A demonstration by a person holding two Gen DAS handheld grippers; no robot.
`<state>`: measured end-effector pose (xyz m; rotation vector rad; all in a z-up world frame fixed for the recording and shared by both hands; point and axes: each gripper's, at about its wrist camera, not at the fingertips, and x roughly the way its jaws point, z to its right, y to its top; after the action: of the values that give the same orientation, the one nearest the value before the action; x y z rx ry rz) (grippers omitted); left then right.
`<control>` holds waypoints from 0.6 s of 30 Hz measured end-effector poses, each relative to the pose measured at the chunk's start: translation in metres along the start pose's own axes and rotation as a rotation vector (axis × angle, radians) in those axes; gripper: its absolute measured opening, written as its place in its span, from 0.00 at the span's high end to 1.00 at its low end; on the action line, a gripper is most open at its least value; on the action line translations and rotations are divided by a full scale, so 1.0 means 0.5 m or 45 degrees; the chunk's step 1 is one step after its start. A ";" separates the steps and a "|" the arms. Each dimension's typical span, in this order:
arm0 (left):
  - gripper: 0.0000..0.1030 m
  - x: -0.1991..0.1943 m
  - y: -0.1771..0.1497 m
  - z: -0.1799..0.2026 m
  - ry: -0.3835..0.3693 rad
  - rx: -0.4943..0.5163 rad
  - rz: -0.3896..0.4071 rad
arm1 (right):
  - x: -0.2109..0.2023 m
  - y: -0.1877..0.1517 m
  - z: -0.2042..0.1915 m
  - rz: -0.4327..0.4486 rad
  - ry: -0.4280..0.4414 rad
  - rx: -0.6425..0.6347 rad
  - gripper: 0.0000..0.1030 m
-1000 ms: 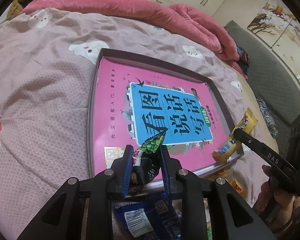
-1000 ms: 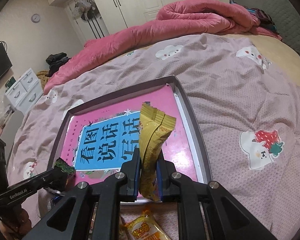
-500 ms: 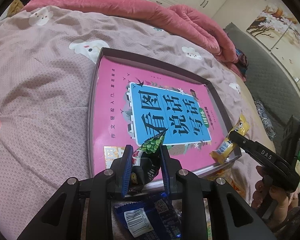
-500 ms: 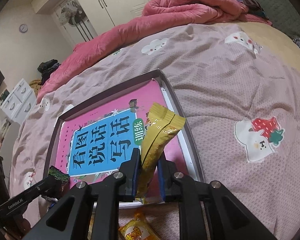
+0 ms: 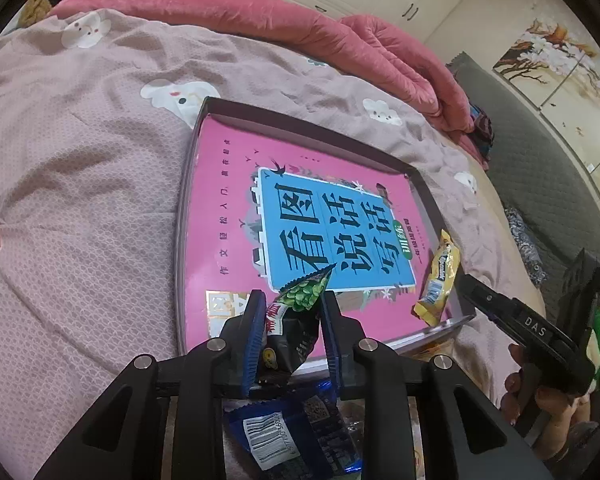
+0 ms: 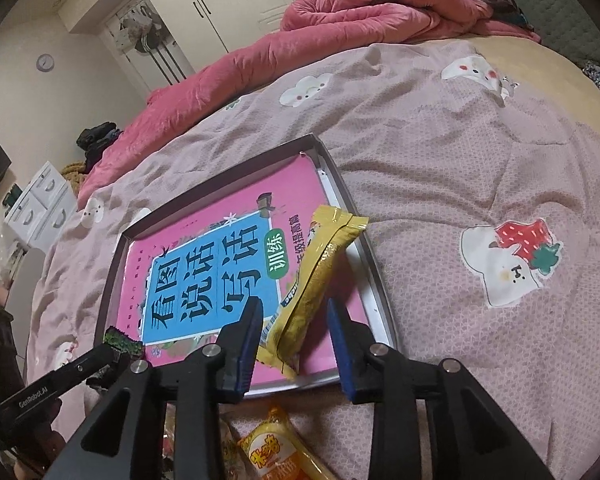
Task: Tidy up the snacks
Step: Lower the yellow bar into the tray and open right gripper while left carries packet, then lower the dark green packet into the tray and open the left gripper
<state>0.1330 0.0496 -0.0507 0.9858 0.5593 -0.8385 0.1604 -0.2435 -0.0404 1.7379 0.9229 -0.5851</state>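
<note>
Soft, even indoor light fills both views, moderately bright with a warm pinkish cast and no harsh shadows. The glossy pink book cover (image 5: 236, 240) ahead of the left claw (image 5: 290, 334) carries a pale sheen. Fisheye distortion bends the pink patterned bedspread (image 6: 460, 184) and white wardrobe doors (image 6: 228, 4) beyond the right claw (image 6: 296, 344); black vignetting rims the corners. Close claw arms look slightly soft.

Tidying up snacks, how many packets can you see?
4: green packet in left claw; yellow packet in tray, right claw opening around it; blue packet and orange packet on bed. More may be hidden.
</note>
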 end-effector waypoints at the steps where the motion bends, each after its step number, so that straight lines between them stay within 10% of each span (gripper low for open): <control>1: 0.70 0.000 0.000 0.000 0.001 0.001 0.001 | -0.003 -0.001 -0.002 0.002 0.001 -0.008 0.66; 18: 0.50 -0.032 -0.002 0.006 0.006 0.011 0.033 | -0.049 -0.019 -0.019 0.051 -0.021 -0.101 0.61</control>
<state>0.1233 0.0523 -0.0382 1.0011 0.5461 -0.8163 0.1381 -0.2404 -0.0240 1.6743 0.8863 -0.5296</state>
